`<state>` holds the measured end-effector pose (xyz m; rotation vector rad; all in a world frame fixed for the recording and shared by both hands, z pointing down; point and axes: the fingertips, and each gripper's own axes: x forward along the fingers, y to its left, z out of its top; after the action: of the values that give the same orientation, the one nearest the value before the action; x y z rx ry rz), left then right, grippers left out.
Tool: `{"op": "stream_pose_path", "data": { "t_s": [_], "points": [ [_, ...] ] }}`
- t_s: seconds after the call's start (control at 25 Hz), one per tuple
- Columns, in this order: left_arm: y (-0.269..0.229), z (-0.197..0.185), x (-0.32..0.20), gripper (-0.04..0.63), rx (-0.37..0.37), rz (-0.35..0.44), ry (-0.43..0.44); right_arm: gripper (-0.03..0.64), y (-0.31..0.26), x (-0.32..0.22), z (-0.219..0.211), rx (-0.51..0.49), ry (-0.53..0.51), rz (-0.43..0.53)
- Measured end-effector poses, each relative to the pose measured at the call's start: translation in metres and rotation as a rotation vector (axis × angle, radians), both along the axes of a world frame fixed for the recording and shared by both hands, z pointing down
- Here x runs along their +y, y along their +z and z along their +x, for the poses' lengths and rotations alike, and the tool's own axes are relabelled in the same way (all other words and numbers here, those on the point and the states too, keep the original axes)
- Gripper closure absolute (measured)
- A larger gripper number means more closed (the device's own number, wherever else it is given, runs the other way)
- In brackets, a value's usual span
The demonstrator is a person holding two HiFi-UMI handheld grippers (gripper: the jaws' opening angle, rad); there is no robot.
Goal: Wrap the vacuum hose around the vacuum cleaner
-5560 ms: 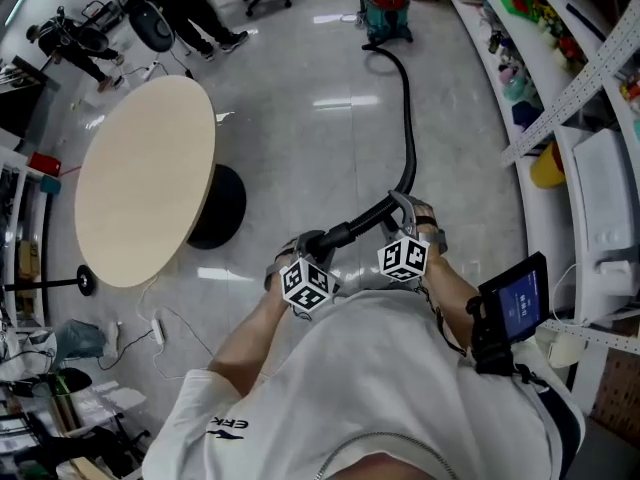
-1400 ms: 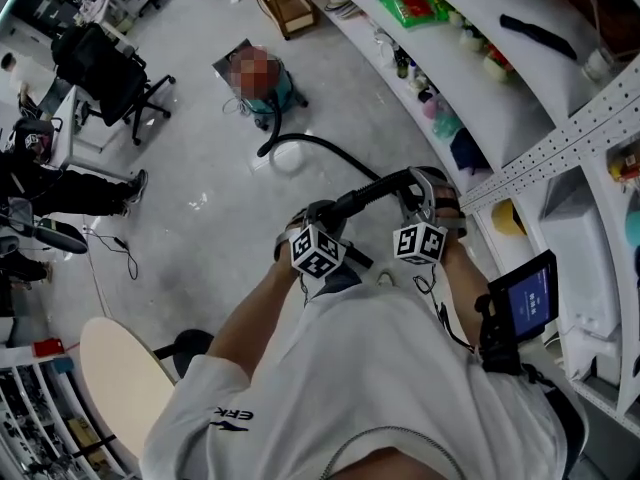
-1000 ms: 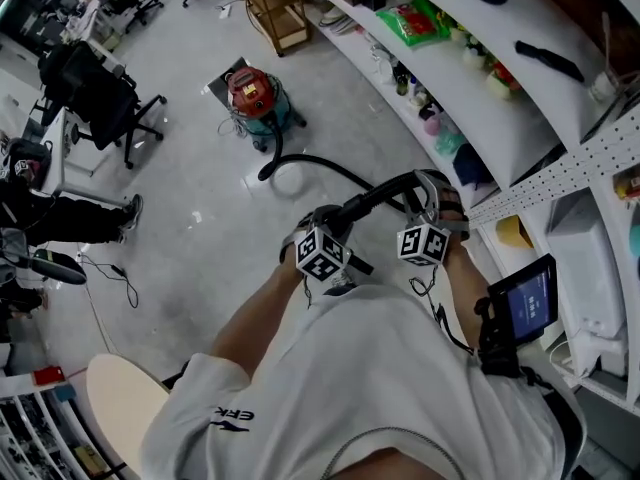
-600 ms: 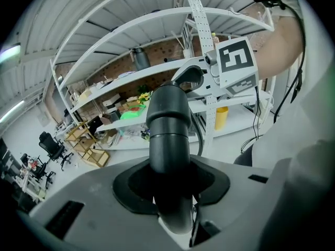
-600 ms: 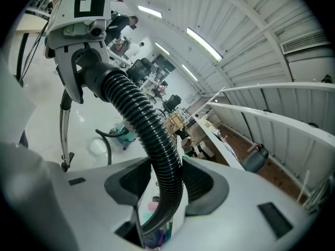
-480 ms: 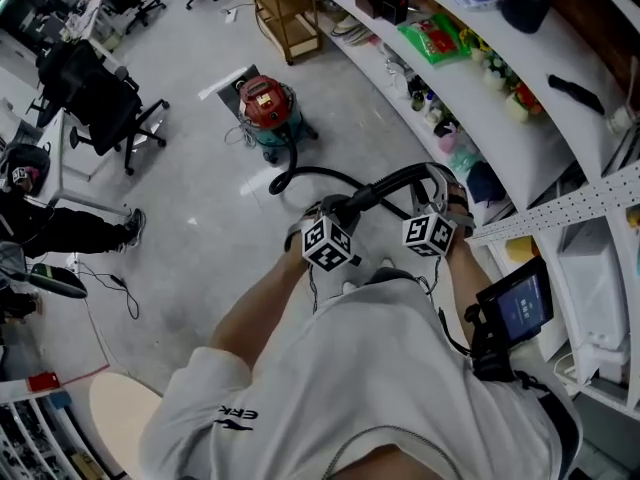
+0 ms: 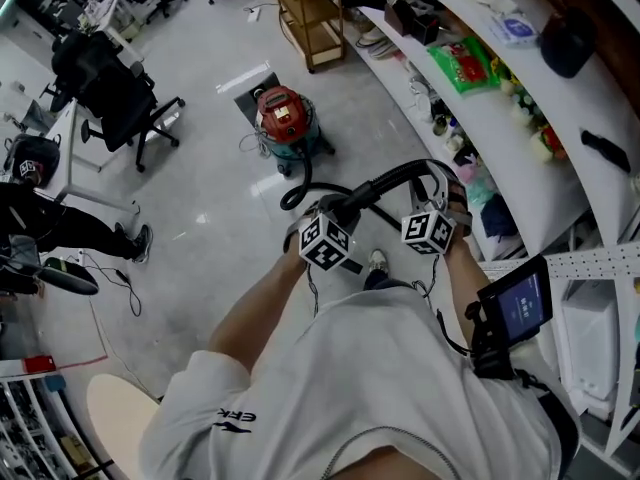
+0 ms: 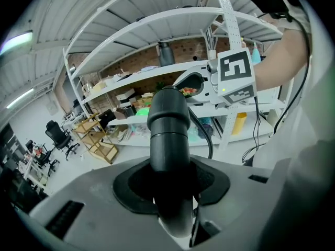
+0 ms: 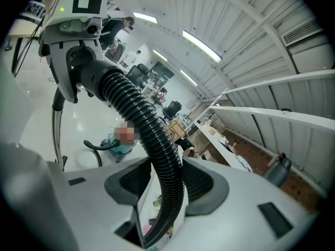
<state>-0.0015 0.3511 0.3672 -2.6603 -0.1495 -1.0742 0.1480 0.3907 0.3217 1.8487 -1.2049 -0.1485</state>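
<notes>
The red and teal vacuum cleaner [image 7: 285, 123] stands on the floor ahead of me. Its black hose [image 7: 300, 190] curls off the floor and rises to both grippers. My left gripper [image 7: 322, 224] is shut on the hose's smooth rigid end tube [image 8: 168, 135], which fills the gap between the left gripper's [image 8: 170, 192] pads. My right gripper [image 7: 438, 190] is shut on the ribbed hose [image 9: 159, 161], which bends over to the left gripper [image 9: 78, 30]. The vacuum cleaner [image 9: 123, 140] shows small in the right gripper view, partly hidden behind the hose.
Curved white shelves [image 7: 500, 98] loaded with small goods run along the right. A wooden cart [image 7: 312, 13] stands beyond the vacuum cleaner. Office chairs [image 7: 120, 93] and people [image 7: 40, 218] are at the left, a round table [image 7: 110, 423] at the lower left.
The vacuum cleaner has come much closer in the head view. The hose between it and the grippers has slackened from a long run into a short loop. Both grips are unchanged.
</notes>
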Motion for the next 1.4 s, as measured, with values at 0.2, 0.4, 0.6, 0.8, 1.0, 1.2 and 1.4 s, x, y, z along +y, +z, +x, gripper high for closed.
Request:
{"op": "stream_pose_path", "data": {
  "t_s": [0.2,0.4,0.6,0.8,1.0,1.2,1.4],
  "points": [
    [-0.011,0.029,-0.041,0.465,-0.009,-0.008,-0.061,0.430,-0.006,-0.051,0.031,-0.004,-0.083,0.016],
    [-0.021,0.050,-0.070,0.466,-0.018,0.012,-0.093,0.428,0.002,-0.085,0.068,-0.006,-0.090,0.007],
    [-0.025,0.058,-0.104,0.466,-0.041,0.031,-0.130,0.427,0.031,-0.102,0.119,-0.096,-0.001,-0.048],
    [-0.028,0.056,-0.140,0.466,-0.053,0.034,-0.184,0.428,0.059,-0.104,0.136,-0.167,0.012,-0.106],
    [-0.027,0.067,-0.167,0.466,-0.058,0.034,-0.179,0.428,0.069,-0.108,0.133,-0.186,0.028,-0.135],
    [-0.022,0.071,-0.190,0.468,-0.057,0.010,-0.156,0.428,0.069,-0.108,0.143,-0.213,0.114,-0.124],
    [-0.023,0.075,-0.216,0.466,-0.054,-0.008,-0.121,0.428,0.069,-0.124,0.147,-0.224,0.168,-0.137]
  ]
}}
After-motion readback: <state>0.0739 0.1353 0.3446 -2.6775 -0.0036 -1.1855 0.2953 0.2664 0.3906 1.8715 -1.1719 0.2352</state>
